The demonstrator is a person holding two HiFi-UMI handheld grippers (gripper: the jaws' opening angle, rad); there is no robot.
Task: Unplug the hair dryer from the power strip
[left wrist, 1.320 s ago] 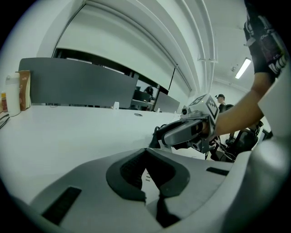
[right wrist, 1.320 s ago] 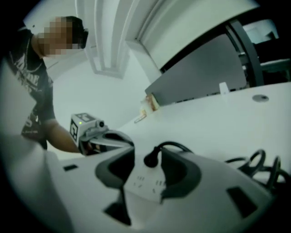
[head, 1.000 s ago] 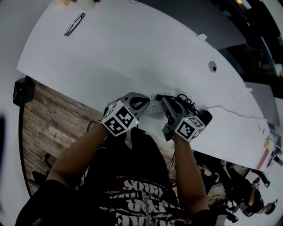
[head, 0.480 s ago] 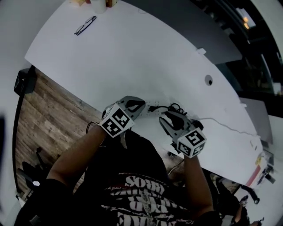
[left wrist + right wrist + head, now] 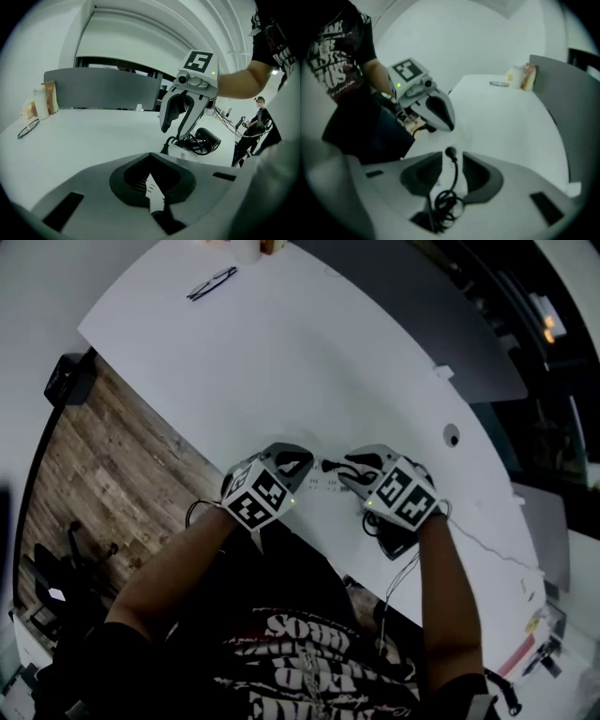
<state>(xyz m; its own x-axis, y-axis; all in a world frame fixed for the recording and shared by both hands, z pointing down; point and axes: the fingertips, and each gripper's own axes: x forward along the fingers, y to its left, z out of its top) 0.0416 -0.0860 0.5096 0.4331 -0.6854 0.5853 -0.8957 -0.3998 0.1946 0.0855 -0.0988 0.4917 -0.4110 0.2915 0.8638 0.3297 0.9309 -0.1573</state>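
Hair dryer plug (image 5: 450, 152) and coiled cord (image 5: 449, 199) are seen between the right gripper's (image 5: 453, 163) jaws, which have just been opening and stand clear of them. The power strip (image 5: 323, 485) is clamped by the left gripper (image 5: 150, 161). The hair dryer (image 5: 208, 139) lies beyond on the white table (image 5: 93, 136).

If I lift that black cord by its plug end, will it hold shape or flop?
Probably flops: the cord bends and gathers in loose loops. It looks thin, so it is likely light and would trail after the plug. Those loops might snag on the hair dryer lying close by.
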